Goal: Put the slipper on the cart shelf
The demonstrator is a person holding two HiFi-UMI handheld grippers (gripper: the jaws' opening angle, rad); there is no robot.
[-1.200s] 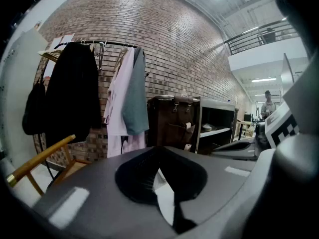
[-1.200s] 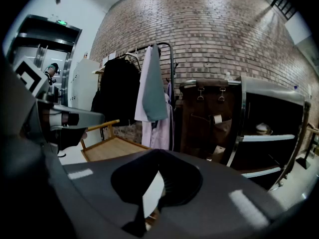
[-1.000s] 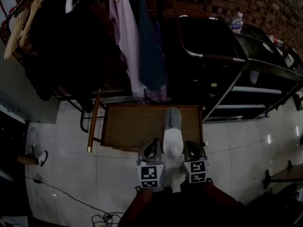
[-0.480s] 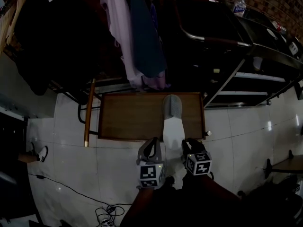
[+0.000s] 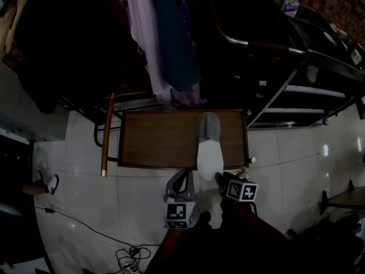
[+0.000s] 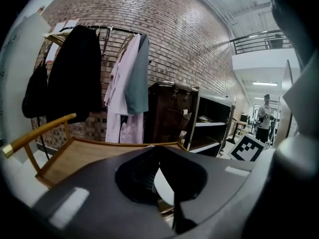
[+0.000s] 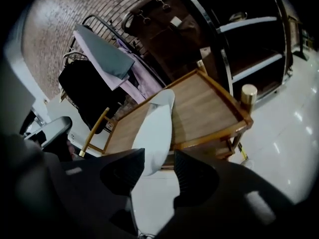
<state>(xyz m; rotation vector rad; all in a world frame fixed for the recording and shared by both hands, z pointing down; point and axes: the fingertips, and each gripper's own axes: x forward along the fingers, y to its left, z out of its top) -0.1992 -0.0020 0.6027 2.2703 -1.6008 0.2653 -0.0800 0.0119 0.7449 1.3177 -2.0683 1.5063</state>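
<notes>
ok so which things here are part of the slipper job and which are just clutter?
Job: slipper, lying on the cart shelf; right gripper, jaws opening with the slipper's heel between them; left gripper.
Lying about: hanging clothes; water bottle; floor cables; shelving unit.

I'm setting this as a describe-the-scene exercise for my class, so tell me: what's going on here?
A person with a gripper in each hand is putting a slipper on the wooden cart shelf. The slipper lies lengthwise on the shelf, its heel overhanging the near edge. The right gripper has that heel between its jaws, which are opening, pads off it. The left gripper sits beside the heel, jaws together, holding nothing.
</notes>
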